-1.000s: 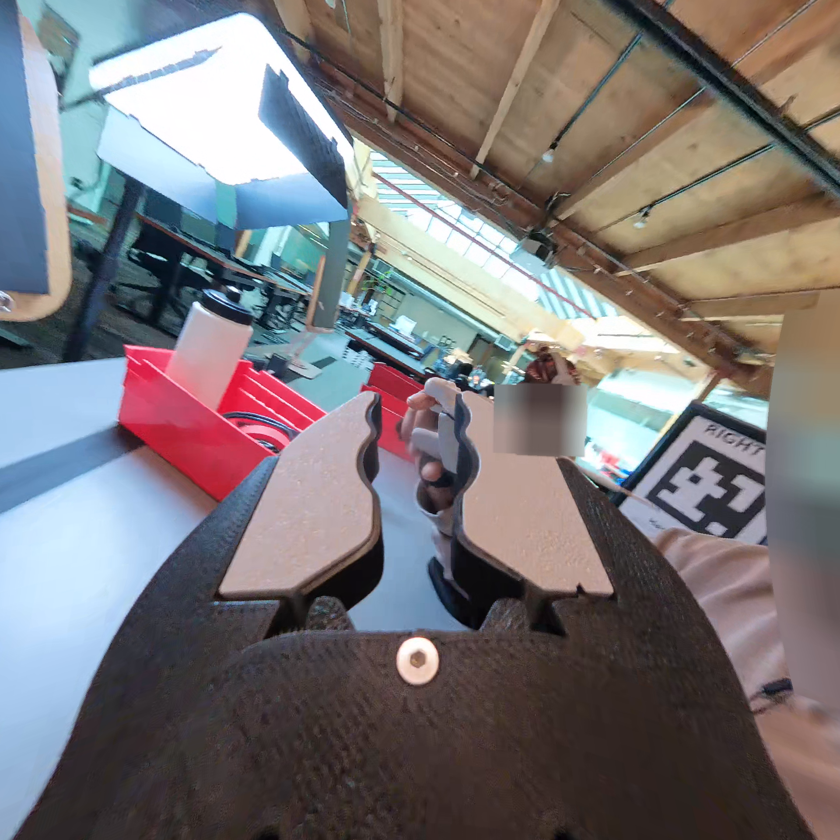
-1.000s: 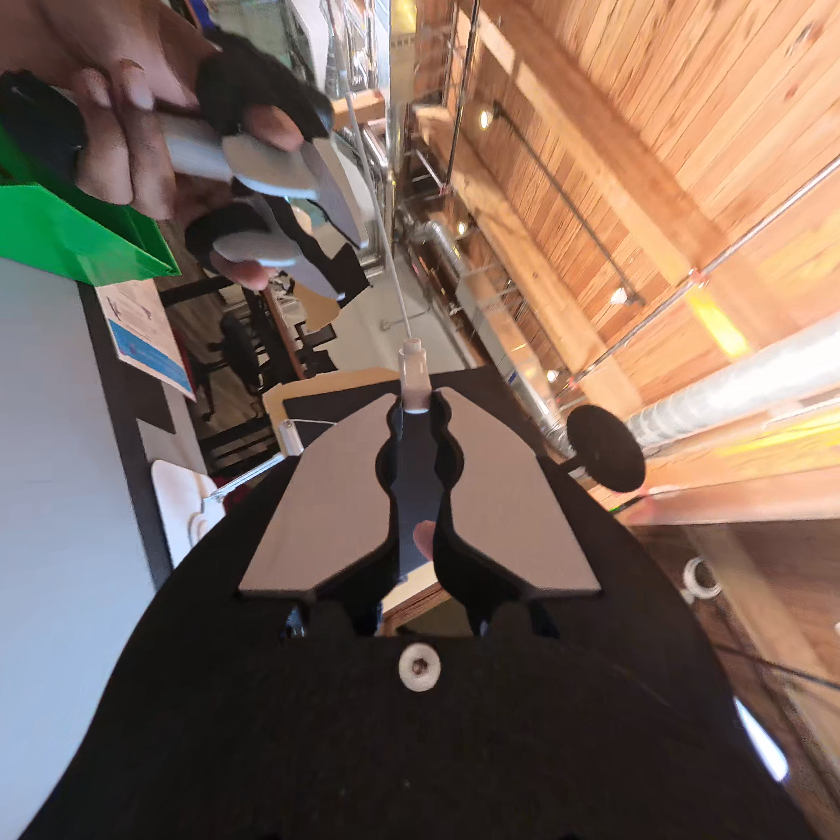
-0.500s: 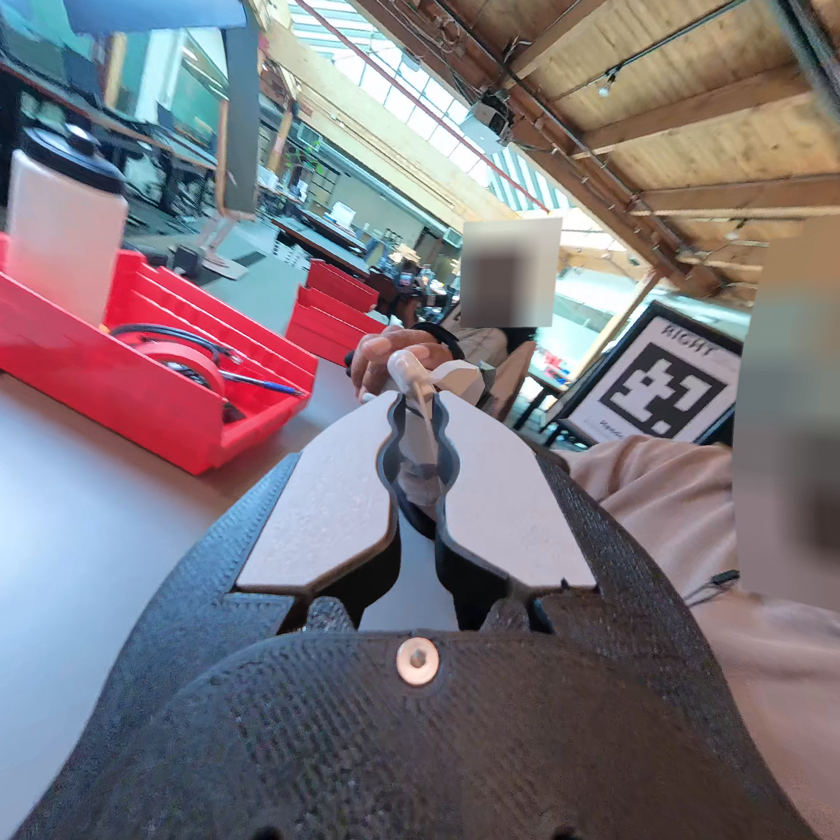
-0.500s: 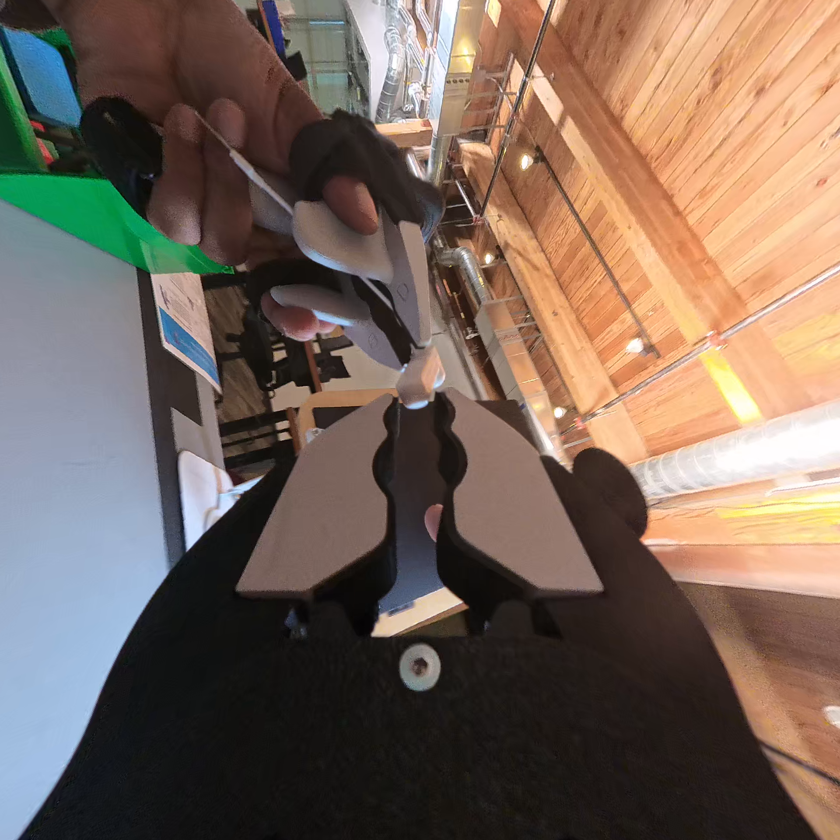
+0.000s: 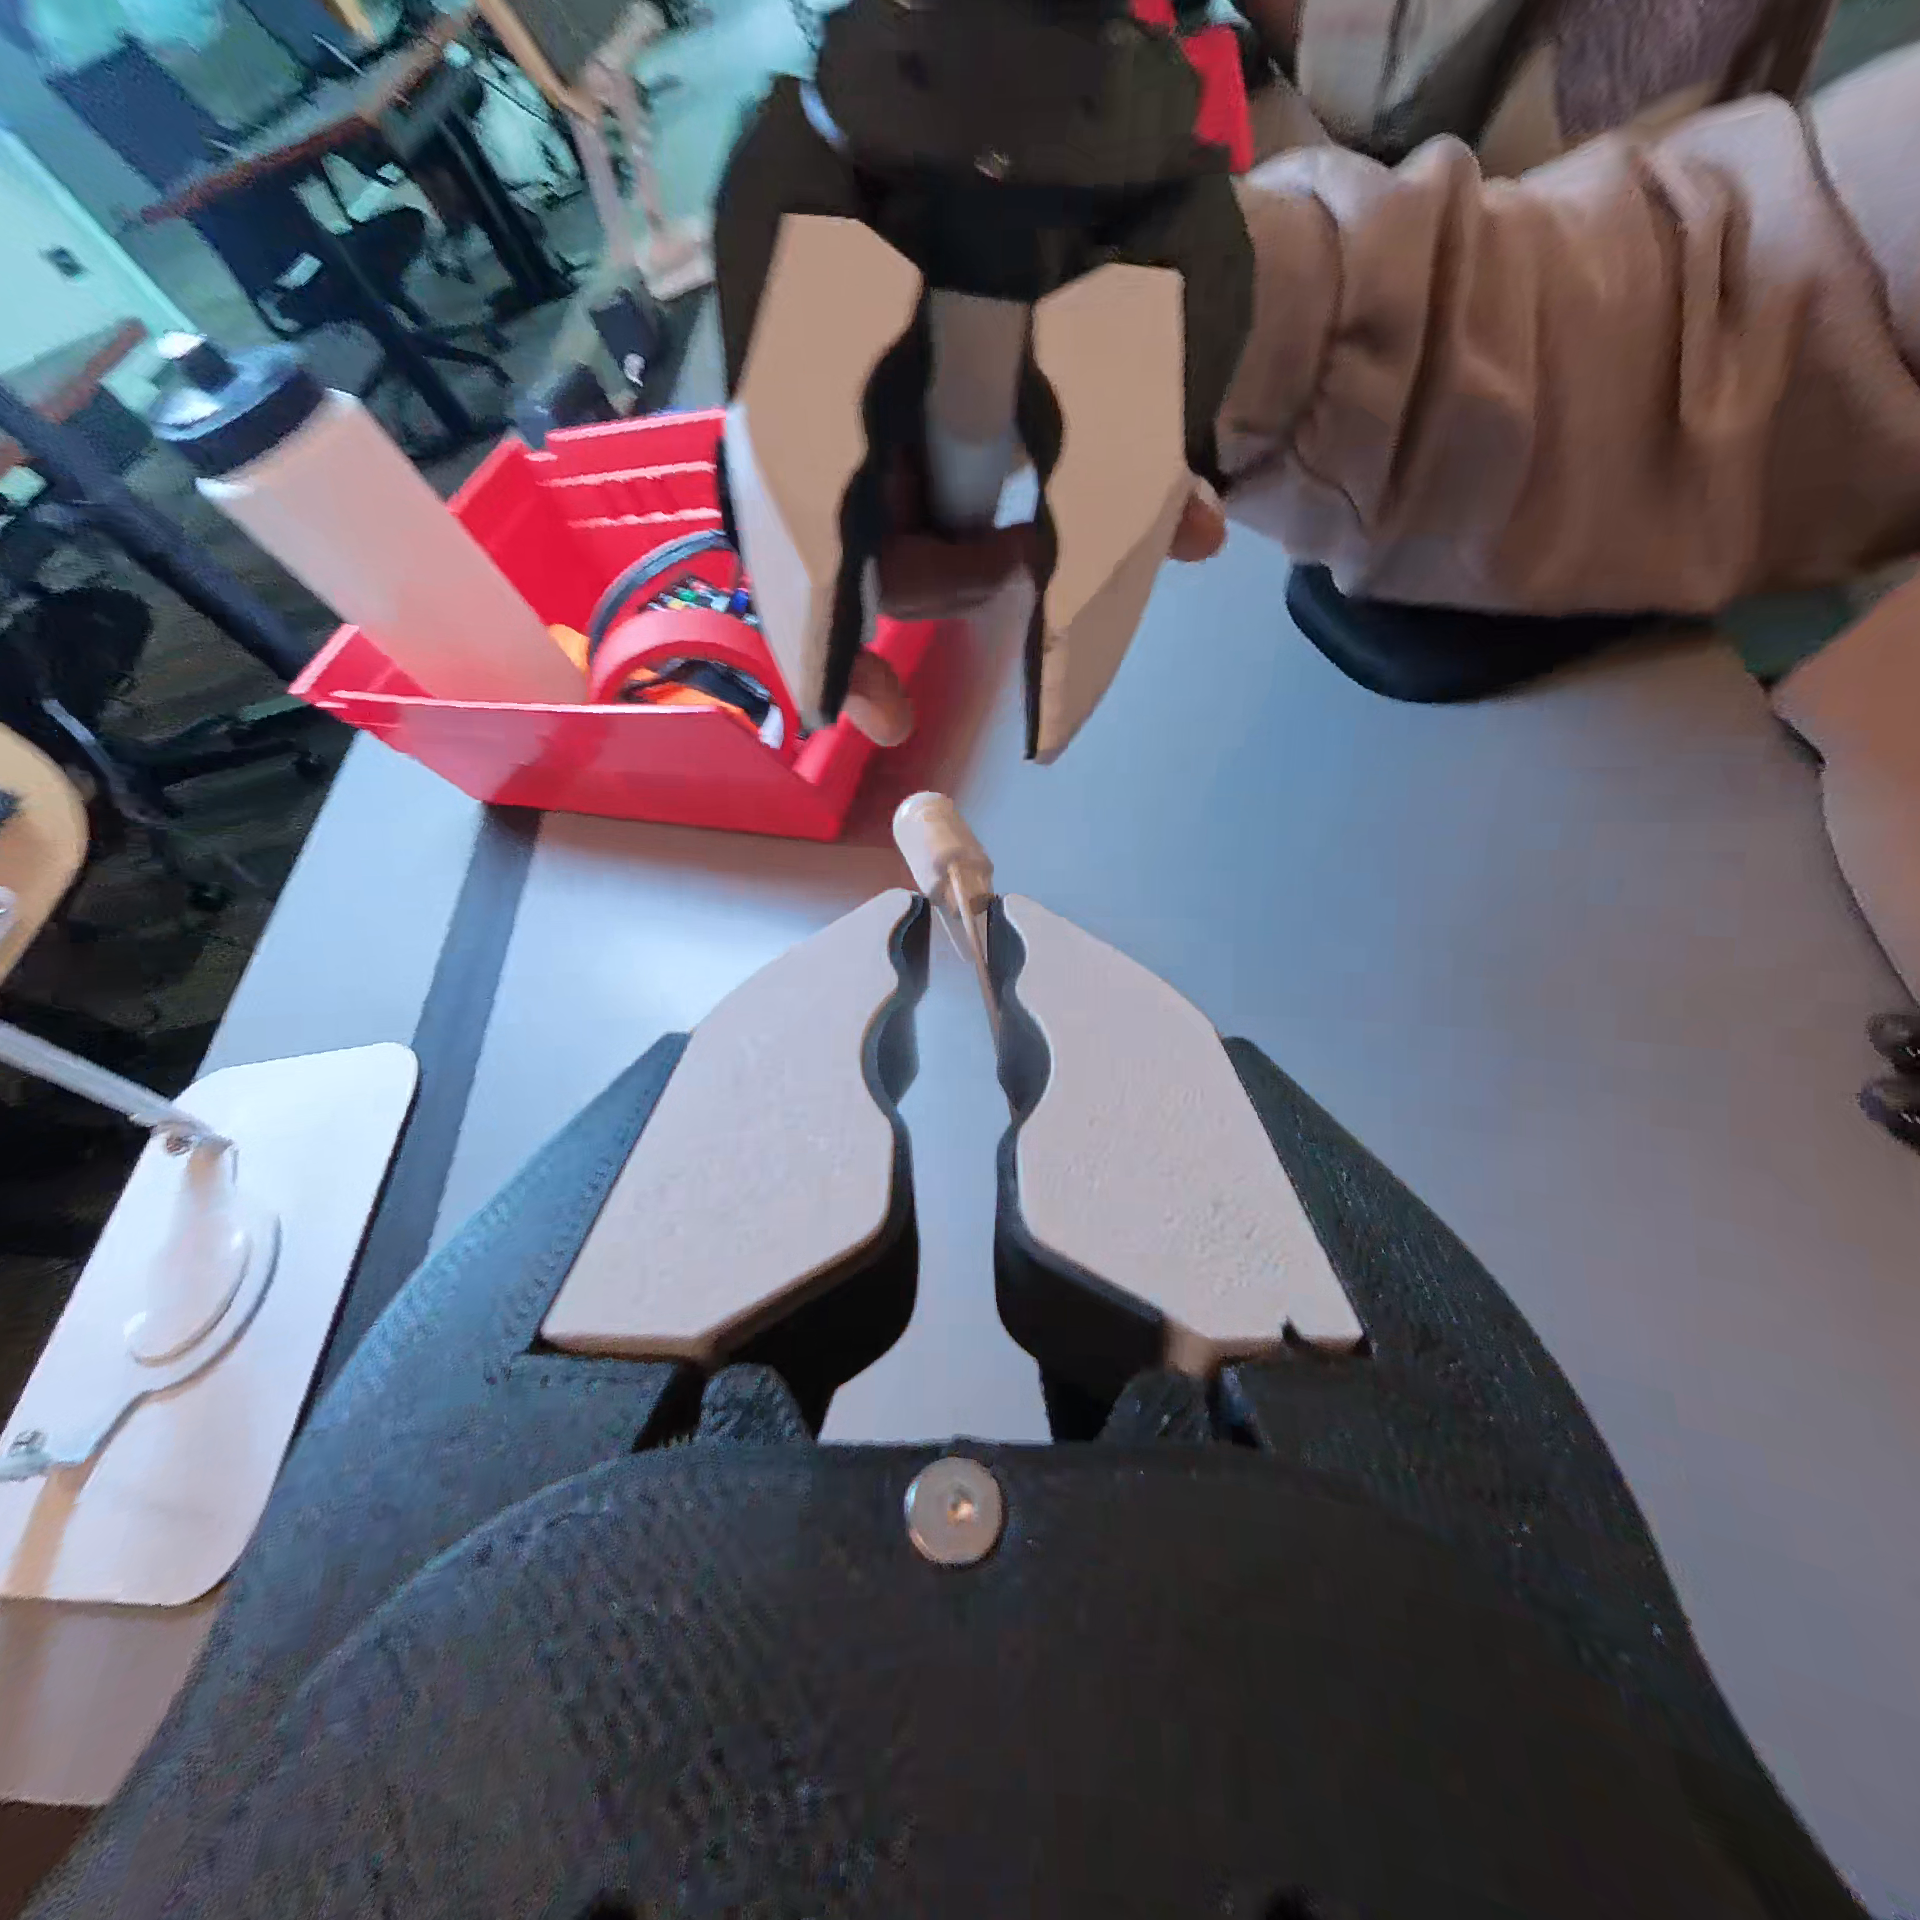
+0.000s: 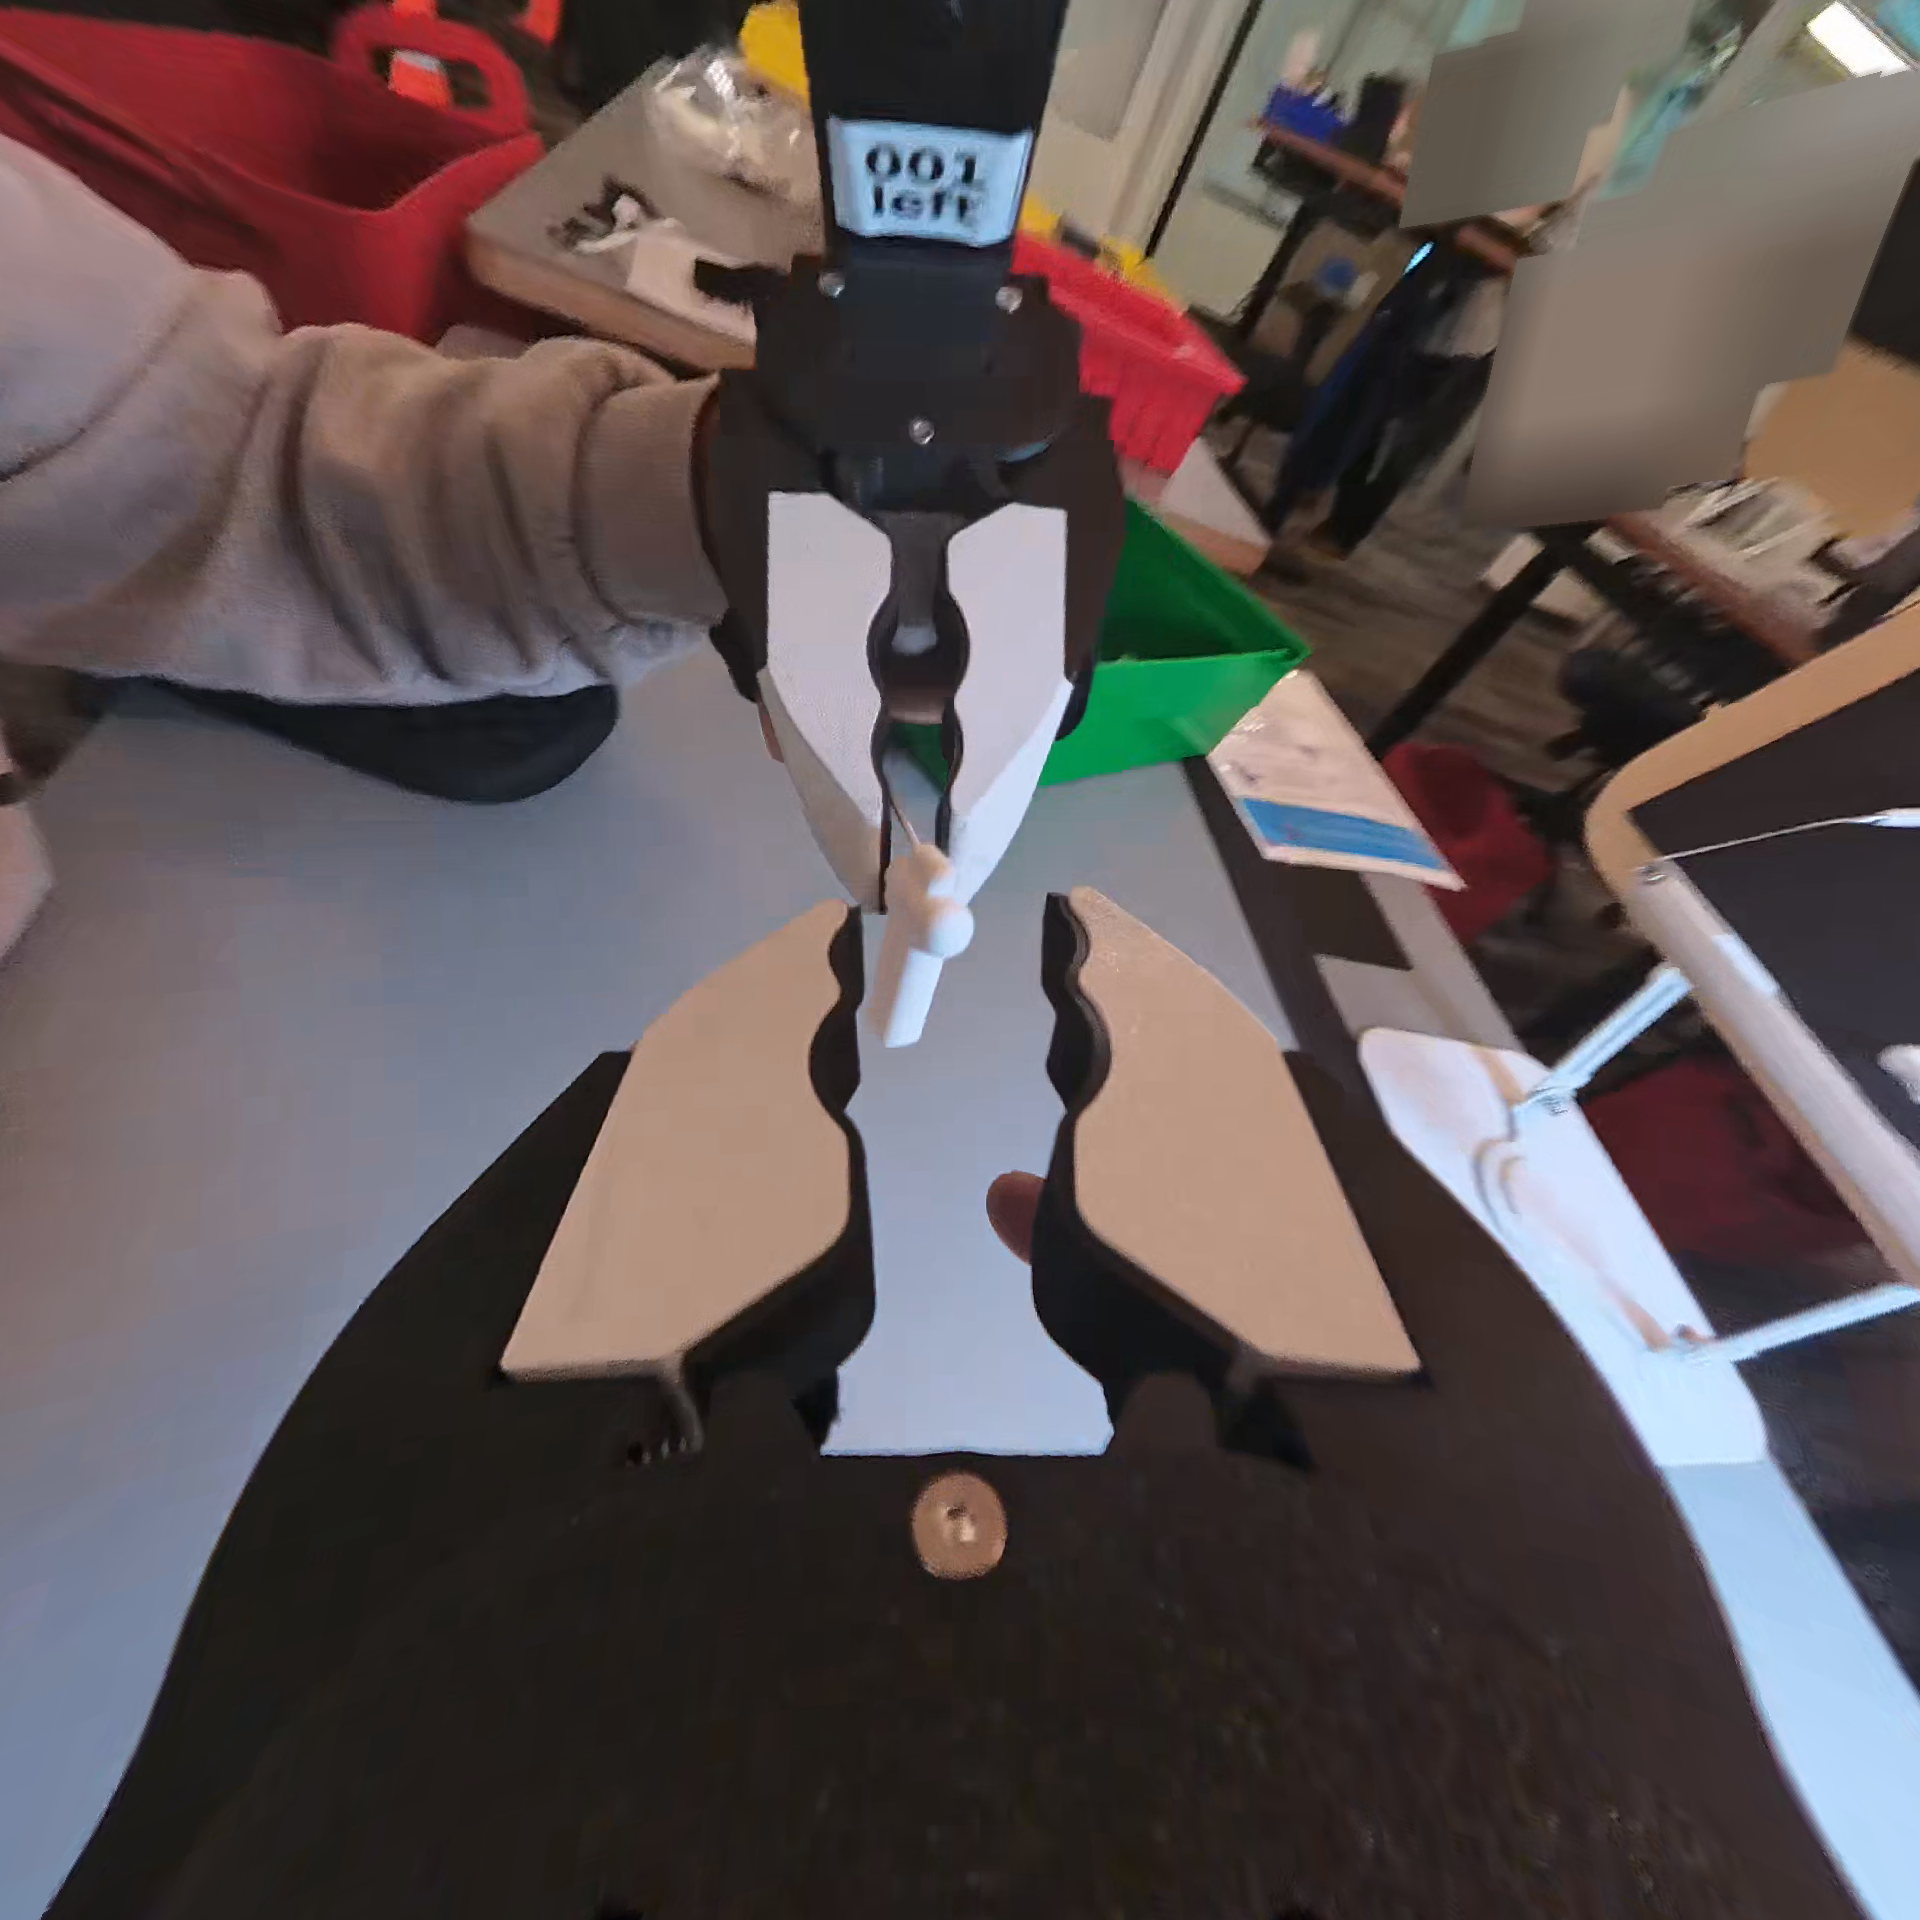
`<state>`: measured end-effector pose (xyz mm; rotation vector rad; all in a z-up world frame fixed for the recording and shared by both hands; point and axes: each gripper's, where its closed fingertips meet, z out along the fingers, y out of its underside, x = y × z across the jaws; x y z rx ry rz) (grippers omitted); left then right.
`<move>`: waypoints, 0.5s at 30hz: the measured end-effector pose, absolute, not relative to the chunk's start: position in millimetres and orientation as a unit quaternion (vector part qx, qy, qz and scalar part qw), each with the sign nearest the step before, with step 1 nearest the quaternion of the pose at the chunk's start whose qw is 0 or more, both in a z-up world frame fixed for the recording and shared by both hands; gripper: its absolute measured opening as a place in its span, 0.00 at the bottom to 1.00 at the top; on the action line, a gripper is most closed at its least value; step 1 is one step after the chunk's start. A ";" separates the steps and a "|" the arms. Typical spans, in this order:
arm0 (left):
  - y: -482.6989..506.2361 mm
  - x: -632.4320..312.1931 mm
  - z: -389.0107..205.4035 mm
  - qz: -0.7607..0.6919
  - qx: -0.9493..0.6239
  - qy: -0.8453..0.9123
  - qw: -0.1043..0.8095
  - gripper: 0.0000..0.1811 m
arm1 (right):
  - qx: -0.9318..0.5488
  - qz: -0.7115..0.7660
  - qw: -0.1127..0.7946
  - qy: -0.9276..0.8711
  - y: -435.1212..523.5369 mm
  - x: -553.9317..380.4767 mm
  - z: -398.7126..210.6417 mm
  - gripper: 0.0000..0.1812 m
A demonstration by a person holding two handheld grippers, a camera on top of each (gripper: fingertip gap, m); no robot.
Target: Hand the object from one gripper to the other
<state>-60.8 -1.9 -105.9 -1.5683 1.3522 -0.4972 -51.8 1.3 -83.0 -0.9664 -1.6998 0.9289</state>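
The object is a small white plastic hub on a thin metal needle (image 5: 928, 831). My left gripper (image 5: 951, 904) is shut on the needle, and the hub sticks out past its fingertips. My right gripper (image 5: 930, 732) faces it from above in the left wrist view, open, with its tips just short of the hub. In the right wrist view my right gripper (image 6: 956, 909) is open and empty. There the object (image 6: 914, 987) hangs from the shut left gripper (image 6: 920, 873), between and just ahead of my right fingertips, touching neither.
Both grippers are over a grey table (image 5: 1455, 1039). A red bin (image 5: 623, 758) holds a white bottle (image 5: 384, 551) and a red tape roll (image 5: 675, 655). A white stand base (image 5: 156, 1299) sits at the table edge. A green bin (image 6: 1174, 665) and a card (image 6: 1320, 800) lie behind. The tips of both grippers are at nearly the same place.
My left gripper closed on the object. My right gripper then opened and let it go. Both views swung down from the ceiling to the table.
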 end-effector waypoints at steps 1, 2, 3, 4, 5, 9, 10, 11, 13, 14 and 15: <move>-6.4 -55.8 -111.1 -0.206 -0.642 0.569 0.472 0.06 | -0.400 0.376 0.450 -0.704 -1.4 -51.7 -90.4 0.18; -9.7 -52.0 -114.8 -0.207 -0.639 0.579 0.463 0.06 | -0.405 0.373 0.429 -0.716 -4.4 -52.0 -98.6 0.17; -12.2 -49.5 -117.8 -0.208 -0.637 0.586 0.456 0.06 | -0.405 0.370 0.411 -0.728 -8.4 -52.7 -106.3 0.14; -13.9 -48.1 -120.1 -0.208 -0.637 0.590 0.450 0.06 | -0.400 0.370 0.396 -0.739 -13.3 -53.5 -112.8 0.09; -14.3 -48.4 -121.8 -0.206 -0.637 0.593 0.447 0.06 | -0.398 0.365 0.391 -0.745 -15.0 -54.7 -116.6 0.08; -9.3 -54.9 -106.5 -0.236 -0.640 0.557 0.475 0.13 | -0.403 0.370 0.384 -0.744 -11.9 -45.4 -109.3 0.07; -6.0 -59.4 -96.9 -0.245 -0.641 0.537 0.490 0.18 | -0.408 0.362 0.390 -0.742 -6.7 -39.6 -105.6 0.07; -2.1 -65.6 -86.2 -0.252 -0.642 0.515 0.509 0.23 | -0.413 0.354 0.395 -0.740 -1.3 -32.3 -101.4 0.07; 5.1 -82.6 -60.7 -0.265 -0.635 0.468 0.556 0.28 | -0.429 0.342 0.404 -0.731 11.0 -14.2 -90.8 0.07; 6.8 -92.3 -47.3 -0.274 -0.627 0.445 0.579 0.29 | -0.440 0.333 0.418 -0.722 20.6 -4.1 -84.0 0.07; 7.9 -102.5 -34.4 -0.281 -0.619 0.423 0.600 0.29 | -0.453 0.320 0.435 -0.709 32.2 6.9 -76.6 0.07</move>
